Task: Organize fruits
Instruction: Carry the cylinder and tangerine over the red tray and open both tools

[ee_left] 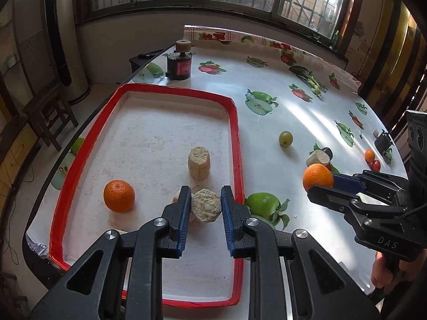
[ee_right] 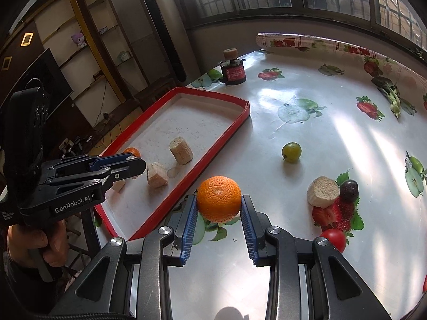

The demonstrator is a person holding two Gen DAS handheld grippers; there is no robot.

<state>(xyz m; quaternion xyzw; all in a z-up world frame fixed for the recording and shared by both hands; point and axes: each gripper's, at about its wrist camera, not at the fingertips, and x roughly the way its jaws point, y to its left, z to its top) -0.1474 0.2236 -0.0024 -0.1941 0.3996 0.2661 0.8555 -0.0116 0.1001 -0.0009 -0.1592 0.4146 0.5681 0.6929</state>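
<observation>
1. Nearest the lens in the left wrist view: the left gripper (ee_left: 206,206), its blue pads clamped on a pale corn chunk (ee_left: 206,209). The chunk hangs over the near half of the red tray (ee_left: 238,144), close to the tray's right rim.
2. The right gripper (ee_right: 219,208) is clamped on an orange (ee_right: 219,198), pads pressing its two sides. The orange is outside the tray, just beside its right rim, over the fruit-print tablecloth (ee_right: 307,138).
3. Already in the tray: a second orange (ee_left: 119,196) towards the left rim, an upright corn chunk (ee_left: 198,166) near the middle, and another chunk partly hidden behind the left pad.
4. Outside the tray, well to its right: a green plum (ee_right: 291,152), a corn chunk (ee_right: 323,192) touching a dark plum (ee_right: 349,190), and a tomato (ee_right: 333,240).
5. Key relation: the tray lies to the left of the right gripper, and its long axis runs away from the cameras. My judgement is that the held orange needs only a short sideways carry over the right rim.
6. The left gripper is nearer the tray floor and probably sets its chunk down first. Risk: both grippers crowd the same rim.
</observation>
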